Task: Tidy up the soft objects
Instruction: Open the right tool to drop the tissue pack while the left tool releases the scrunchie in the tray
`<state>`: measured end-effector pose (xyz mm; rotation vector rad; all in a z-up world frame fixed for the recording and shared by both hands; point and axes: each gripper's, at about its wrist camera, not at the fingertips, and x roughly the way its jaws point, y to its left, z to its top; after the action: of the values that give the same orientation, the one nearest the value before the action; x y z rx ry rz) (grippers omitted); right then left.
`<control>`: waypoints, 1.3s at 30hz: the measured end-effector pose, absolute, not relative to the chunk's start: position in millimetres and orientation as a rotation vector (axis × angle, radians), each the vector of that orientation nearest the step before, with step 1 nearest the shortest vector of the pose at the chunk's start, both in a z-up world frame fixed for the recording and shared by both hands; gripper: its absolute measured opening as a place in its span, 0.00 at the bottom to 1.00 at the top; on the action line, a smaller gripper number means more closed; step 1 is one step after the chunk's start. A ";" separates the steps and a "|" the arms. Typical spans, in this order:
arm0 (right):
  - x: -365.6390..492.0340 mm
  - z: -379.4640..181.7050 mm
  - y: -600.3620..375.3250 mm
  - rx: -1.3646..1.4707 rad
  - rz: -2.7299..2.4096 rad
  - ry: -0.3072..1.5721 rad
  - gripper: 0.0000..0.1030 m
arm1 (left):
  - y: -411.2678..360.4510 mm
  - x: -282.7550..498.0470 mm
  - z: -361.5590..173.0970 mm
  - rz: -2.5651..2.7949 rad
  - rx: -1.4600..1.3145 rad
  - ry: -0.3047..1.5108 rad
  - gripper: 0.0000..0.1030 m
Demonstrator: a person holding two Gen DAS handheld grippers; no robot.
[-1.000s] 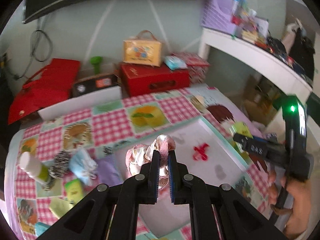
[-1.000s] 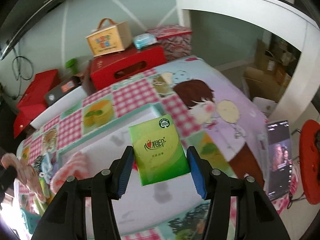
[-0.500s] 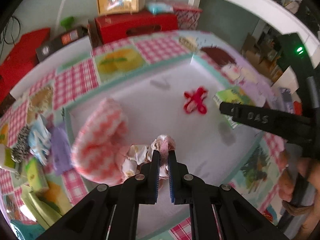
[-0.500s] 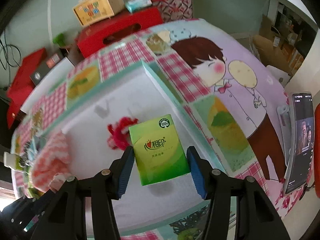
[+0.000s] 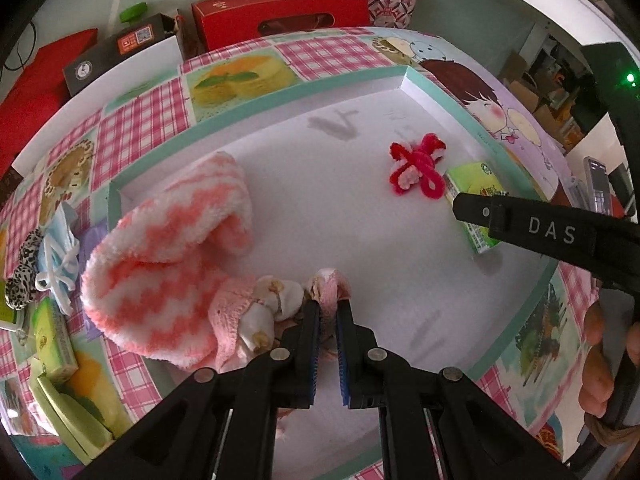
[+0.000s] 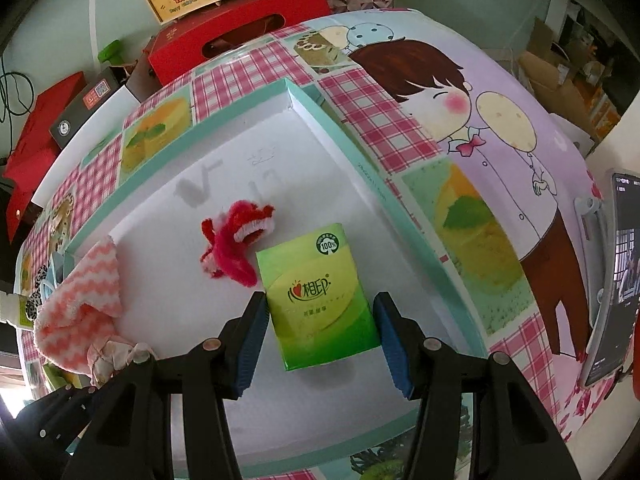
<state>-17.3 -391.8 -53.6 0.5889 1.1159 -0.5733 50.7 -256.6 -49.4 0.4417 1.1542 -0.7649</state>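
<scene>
Left hand-held gripper (image 5: 329,312) is pinching a bit of the pink scrunchie-looking cloth (image 5: 328,280), right at the near edge of the white tray (image 5: 256,108) on my worktop. It's floppy and weighs nothing, so a pinch on one fold carries it fine, though the rest will dangle. It's bunched against the fluffy pink-and-white sock (image 5: 172,256), so honestly I can't tell where one ends and the other starts, or whether that cream knot beside it is part of it.

Right hand-held gripper (image 6: 320,320) has its pads spread either side of the green tissue pack (image 6: 320,300), with gaps showing on both sides, so I'd say it's lying loose in the tray, just beside the red fuzzy bow (image 6: 236,240). The pack is squashy and a bit slick; grab it across the short sides. Its near end is hard to judge under the fisheye.
</scene>
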 end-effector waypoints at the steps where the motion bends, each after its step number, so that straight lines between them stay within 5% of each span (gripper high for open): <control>1: -16.5 -53.6 -391.8 0.588 -0.575 1.116 0.54 | -257.0 50.5 -49.3 -0.761 0.449 1.153 0.12; 27: -24.9 -2.8 -380.4 0.498 -0.603 0.981 0.56 | -238.6 40.2 21.9 -0.788 0.405 1.004 0.26; 39: -20.2 -10.2 -377.7 0.486 -0.599 1.012 0.56 | -199.9 76.6 27.5 -0.649 0.304 1.000 0.45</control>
<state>-20.2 -377.7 -10.2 0.4865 1.0117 -0.5989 76.6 -199.9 27.5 0.3040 0.9996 -0.6488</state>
